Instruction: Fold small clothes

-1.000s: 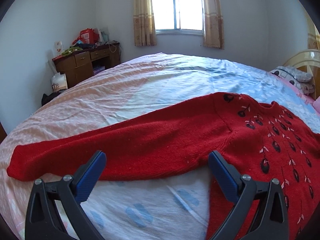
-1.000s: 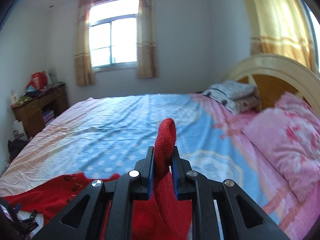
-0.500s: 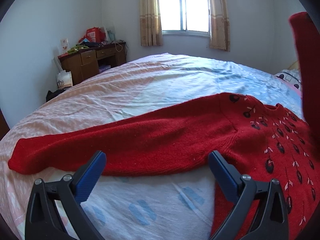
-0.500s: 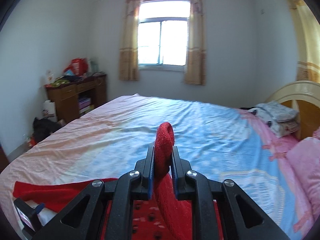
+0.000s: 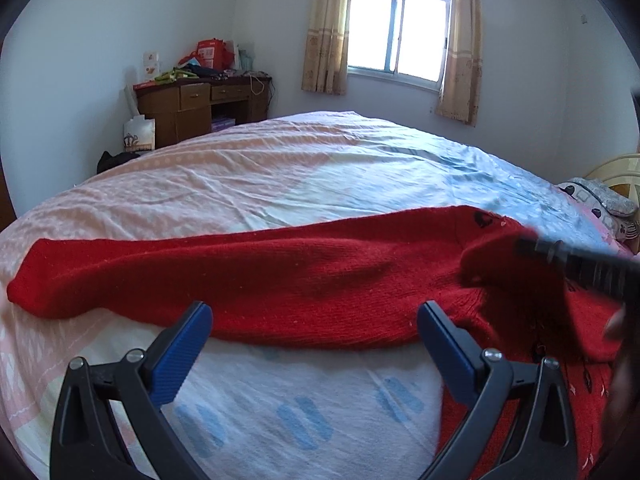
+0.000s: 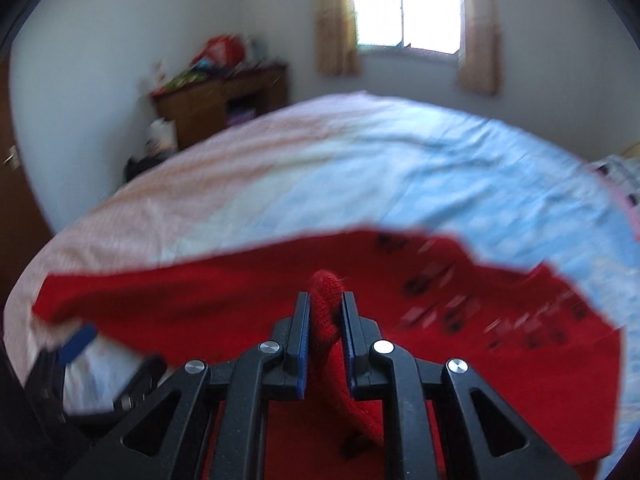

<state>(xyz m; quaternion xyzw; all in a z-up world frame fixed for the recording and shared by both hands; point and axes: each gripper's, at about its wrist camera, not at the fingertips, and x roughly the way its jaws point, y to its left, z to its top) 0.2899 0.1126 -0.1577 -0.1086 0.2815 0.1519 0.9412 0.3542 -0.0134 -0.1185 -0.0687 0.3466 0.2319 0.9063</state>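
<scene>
A red knitted sweater (image 5: 320, 272) with dark cherry motifs lies flat on the bed sheet (image 5: 280, 168), its left sleeve stretched out to the left. My left gripper (image 5: 314, 312) stands open just in front of that sleeve, with nothing between its fingers. My right gripper (image 6: 326, 312) is low over the sweater's body (image 6: 460, 312) with the other sleeve's cuff (image 6: 326, 292) between its pads. Its jaws are opening, and the knit still fills the gap. In the left wrist view the right gripper's black frame (image 5: 580, 268) shows blurred over the sweater's chest.
A wooden desk (image 5: 200, 108) piled with clutter stands against the far left wall, with bags on the floor beside it. A curtained window (image 5: 400, 48) is in the back wall. Folded bedding (image 5: 600, 200) and a headboard are at the right edge.
The right gripper has swung down and left, carrying the sleeve over the sweater's body, and its jaws have widened. The left gripper has stayed almost in place, rolling slightly.
</scene>
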